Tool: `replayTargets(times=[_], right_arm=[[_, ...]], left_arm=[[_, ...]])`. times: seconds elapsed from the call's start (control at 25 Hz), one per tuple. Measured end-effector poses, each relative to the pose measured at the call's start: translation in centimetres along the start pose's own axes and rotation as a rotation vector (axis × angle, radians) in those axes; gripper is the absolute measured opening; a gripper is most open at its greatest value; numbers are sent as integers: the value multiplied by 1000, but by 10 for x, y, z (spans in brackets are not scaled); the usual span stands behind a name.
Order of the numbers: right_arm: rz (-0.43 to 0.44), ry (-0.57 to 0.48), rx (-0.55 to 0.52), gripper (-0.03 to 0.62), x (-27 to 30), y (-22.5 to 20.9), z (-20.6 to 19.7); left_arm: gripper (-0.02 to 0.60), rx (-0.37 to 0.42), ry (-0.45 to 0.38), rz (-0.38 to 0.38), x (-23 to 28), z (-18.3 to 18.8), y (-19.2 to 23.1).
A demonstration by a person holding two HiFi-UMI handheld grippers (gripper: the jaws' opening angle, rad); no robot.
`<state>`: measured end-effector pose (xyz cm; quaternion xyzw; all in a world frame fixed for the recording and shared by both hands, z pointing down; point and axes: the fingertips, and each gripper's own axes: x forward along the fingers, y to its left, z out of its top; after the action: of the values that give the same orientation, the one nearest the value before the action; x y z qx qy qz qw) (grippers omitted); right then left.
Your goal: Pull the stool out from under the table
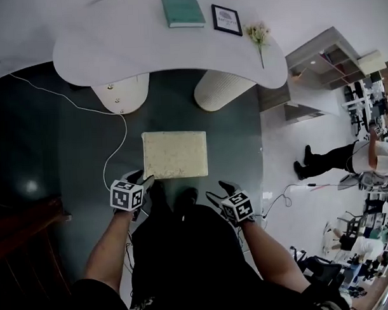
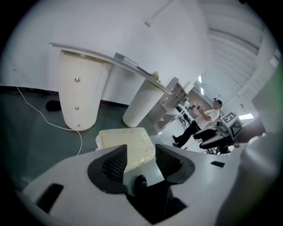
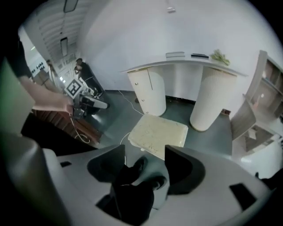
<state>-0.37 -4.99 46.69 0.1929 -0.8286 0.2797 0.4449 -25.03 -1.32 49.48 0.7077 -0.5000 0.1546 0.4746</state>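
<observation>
The stool (image 1: 175, 154) has a square cream cushion and stands on the dark green floor, in front of the white table (image 1: 133, 45) and out from under its top. My left gripper (image 1: 142, 177) hovers at the stool's near left corner. In the left gripper view the left gripper (image 2: 140, 152) is open and the stool (image 2: 128, 145) lies beyond the tips, untouched. My right gripper (image 1: 219, 190) hangs apart from the near right corner. In the right gripper view the right gripper (image 3: 146, 154) is open and empty, with the stool (image 3: 158, 133) ahead.
The table rests on two rounded cream legs (image 1: 120, 91) (image 1: 220, 88) and bears a green book (image 1: 182, 8), a framed picture (image 1: 227, 19) and a flower sprig (image 1: 258, 34). A white cable (image 1: 120, 141) runs left of the stool. A person (image 1: 346, 158) stands at right near shelves (image 1: 318, 70).
</observation>
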Motion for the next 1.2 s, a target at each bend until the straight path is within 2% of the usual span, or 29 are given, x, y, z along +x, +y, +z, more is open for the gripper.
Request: replayTargets(times=[0.08, 0.24, 0.32, 0.44, 0.56, 0.76, 0.96, 1.08, 1.2], right_arm=[[0, -6, -30, 281, -13, 8, 5], [12, -118, 59, 262, -43, 10, 27], [20, -181, 77, 256, -58, 9, 43], [31, -234, 54, 247, -77, -2, 46], [47, -284, 38, 242, -97, -14, 33], [106, -389, 81, 237, -148, -37, 5], [174, -505, 79, 211, -202, -58, -29], [209, -522, 46, 204, -225, -68, -43], [232, -549, 11, 190, -241, -70, -49]], left_arm=[[195, 34, -46, -10, -12, 17, -17], [170, 89, -159, 1, -38, 49, -50], [158, 101, -205, 17, -47, 63, -66], [132, 98, -255, 18, -53, 76, -99], [113, 112, -278, 26, -49, 75, -137], [69, 127, -318, 20, -39, 69, -222], [66, 169, -372, 53, -34, 58, -302], [63, 165, -408, 85, -43, 55, -334], [57, 217, -405, 137, -59, 46, -352]])
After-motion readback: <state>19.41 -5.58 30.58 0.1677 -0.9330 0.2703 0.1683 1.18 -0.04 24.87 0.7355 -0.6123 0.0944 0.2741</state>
